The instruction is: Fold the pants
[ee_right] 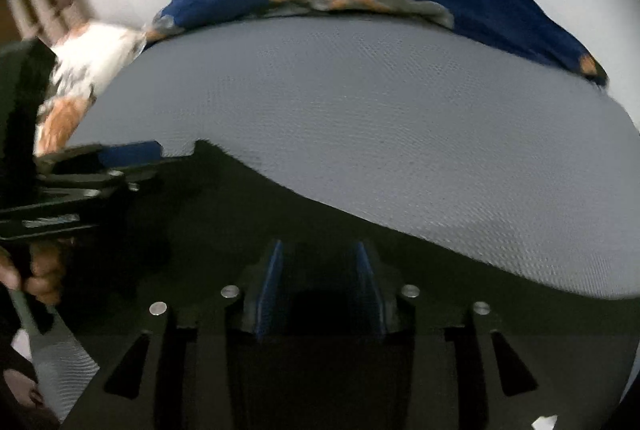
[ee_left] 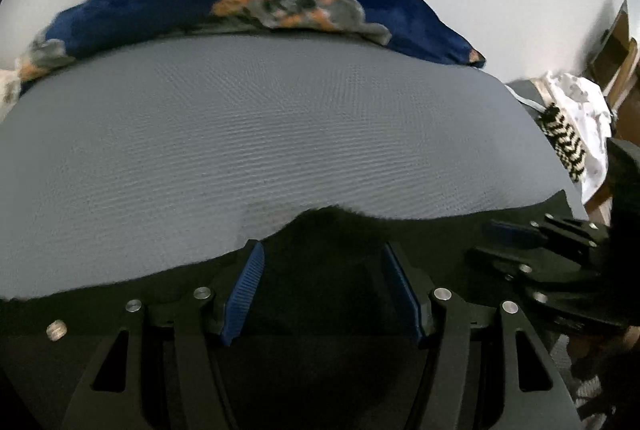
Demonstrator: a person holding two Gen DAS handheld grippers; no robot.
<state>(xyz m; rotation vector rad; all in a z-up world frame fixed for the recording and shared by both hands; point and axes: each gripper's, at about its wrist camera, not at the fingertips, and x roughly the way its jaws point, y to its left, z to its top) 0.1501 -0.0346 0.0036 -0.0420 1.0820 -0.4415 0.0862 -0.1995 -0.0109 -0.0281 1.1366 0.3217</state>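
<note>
Both tools sit low over the near edge of the dark pants [ee_left: 332, 250], which lie spread on the grey textured bed surface [ee_left: 280, 134]. Take that black cloth edge as the landmark: it runs side to side across the front of both views, with the bare grey cover stretching away beyond it toward the blue and orange patterned blanket [ee_left: 240, 6] bunched at the far side.

The left gripper [ee_left: 324, 270] has its jaws parted, one blue pad on each side of a raised hump in the pants edge. Dark cloth fills the gap between them, but I cannot tell whether the pads are actually pressing it or only straddling it.

The right gripper [ee_right: 320, 274] also shows its jaws apart with black fabric between and under them; the picture is too dark there to say whether anything is pinched. From its view the pants edge slants, nearer on its right and farther on its left, where the other tool reaches in.

The two grippers are just beside each other along the same edge, pointing the same way, so neither is clearly the nearer. My guess is that the coming fold turns on carrying this near edge forward, away from the holder and over the cloth toward the blanket, with both ends kept level

Some white printed fabric [ee_left: 580, 118] lies off to the right of the pants
</note>
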